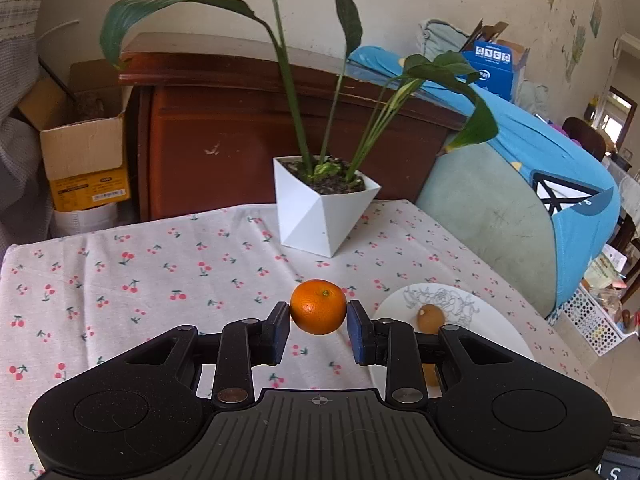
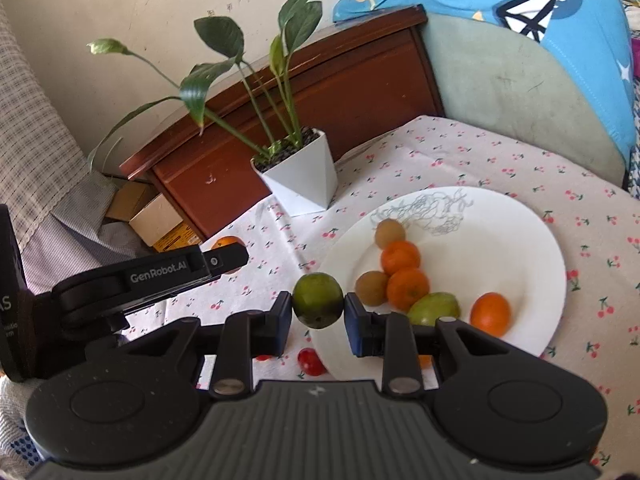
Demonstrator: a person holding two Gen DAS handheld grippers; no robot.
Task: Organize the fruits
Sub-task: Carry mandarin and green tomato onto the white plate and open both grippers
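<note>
The right gripper (image 2: 318, 307), clamping a green fruit (image 2: 317, 300), hangs at the plate's (image 2: 500, 216) near-left rim; the left gripper (image 1: 318, 317), grasping an orange (image 1: 318, 306), is farther left.

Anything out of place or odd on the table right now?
One thing: a small red fruit lies on the tablecloth just off the plate rim, apart from the fruit piled on it. Nothing spilled or damaged.

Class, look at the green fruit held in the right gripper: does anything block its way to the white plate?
Nothing visible does. The right gripper holds the round green fruit at the round white plate's near-left rim; the fruits already there lie further right.
</note>
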